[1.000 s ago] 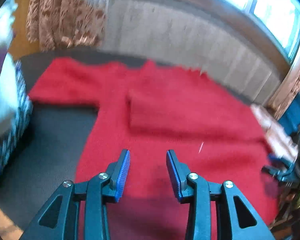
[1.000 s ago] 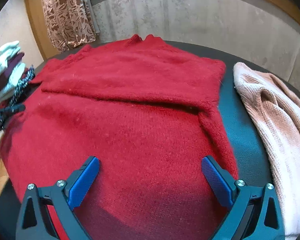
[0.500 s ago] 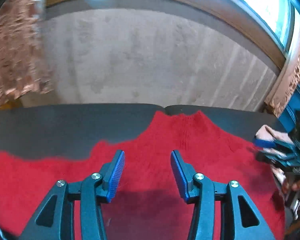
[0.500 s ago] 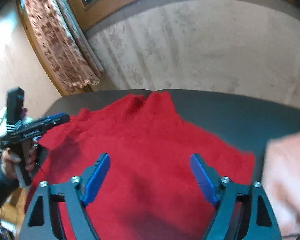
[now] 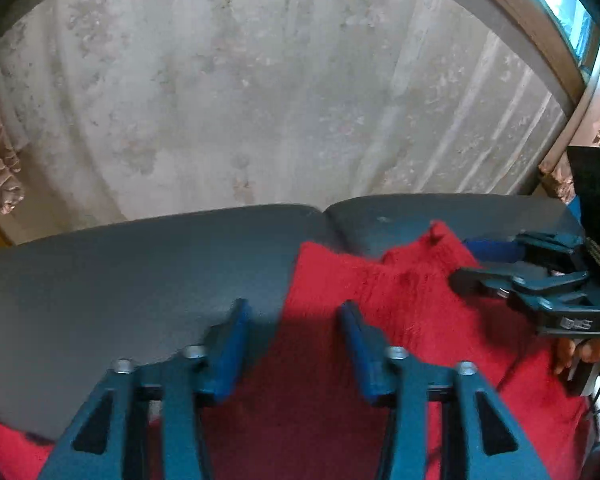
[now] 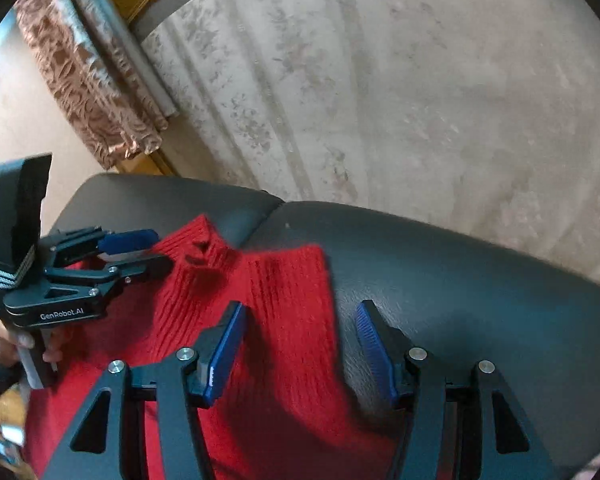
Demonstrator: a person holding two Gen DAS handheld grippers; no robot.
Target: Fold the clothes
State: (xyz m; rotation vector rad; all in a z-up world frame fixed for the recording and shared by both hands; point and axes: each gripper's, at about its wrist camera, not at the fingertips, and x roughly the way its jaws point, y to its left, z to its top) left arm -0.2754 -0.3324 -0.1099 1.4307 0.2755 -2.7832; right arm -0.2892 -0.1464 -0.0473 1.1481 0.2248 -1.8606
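Both grippers, left gripper point(image 5: 292, 344) and right gripper point(image 6: 300, 348), jaws closing but not yet pinching, have jumped from hem to shoulders of the red sweater point(image 6: 284, 288), ready to grab for the fold

My left gripper point(image 5: 292, 320) is closing over the red sweater's point(image 5: 400, 320) edge on the dark table point(image 5: 120, 272), pads not pressing; the right gripper point(image 5: 476, 264) hovers near the collar

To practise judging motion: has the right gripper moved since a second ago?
Yes. The right gripper has gone from the sweater's body to its collar edge, nearer the curtain; its jaws are closing astride that edge.
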